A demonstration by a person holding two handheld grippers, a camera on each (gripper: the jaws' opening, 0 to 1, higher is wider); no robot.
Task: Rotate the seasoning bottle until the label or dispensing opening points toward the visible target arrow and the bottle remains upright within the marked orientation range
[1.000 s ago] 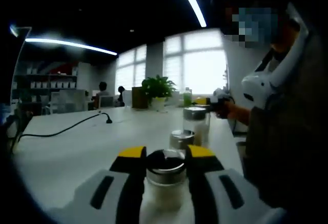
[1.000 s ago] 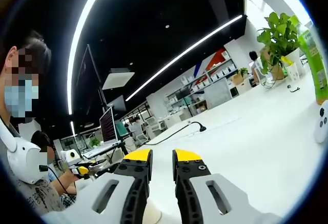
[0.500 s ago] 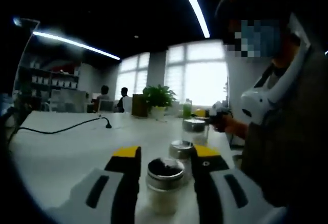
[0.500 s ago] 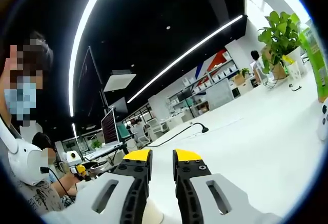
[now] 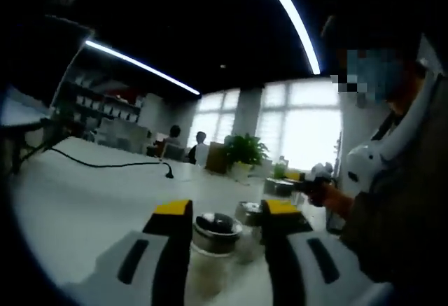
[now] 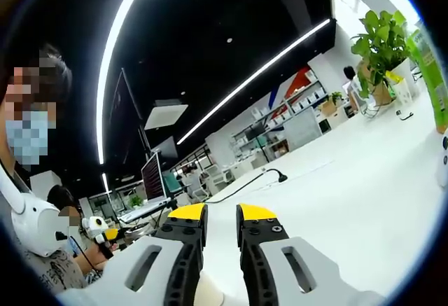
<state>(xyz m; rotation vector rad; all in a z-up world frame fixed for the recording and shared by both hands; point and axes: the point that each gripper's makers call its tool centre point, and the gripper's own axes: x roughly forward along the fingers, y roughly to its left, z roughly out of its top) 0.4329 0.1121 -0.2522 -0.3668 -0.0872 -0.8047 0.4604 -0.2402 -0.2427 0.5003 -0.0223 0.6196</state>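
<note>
Between the yellow-tipped jaws of the left tongs [image 5: 218,211], in the left gripper view, a seasoning bottle [image 5: 213,239] with a metal cap stands upright on the white surface [image 5: 84,201]; the jaws flank its cap on both sides, but whether they press on it cannot be told. Just beyond it sits a second metal-capped jar [image 5: 250,216], partly hidden behind the right jaw, and a third jar [image 5: 277,187] stands farther along the surface. Past these, the person's hand [image 5: 327,195] shows at the right. A black cable [image 5: 112,164] runs across the surface, and a potted plant [image 5: 243,153] stands at its far end before bright windows.

Low in the right gripper view, the right tongs [image 6: 220,213] have their jaws close together with a narrow gap, holding nothing. Beyond them the white surface carries a black cable [image 6: 246,181], and a potted plant [image 6: 381,43] stands at the far right.
</note>
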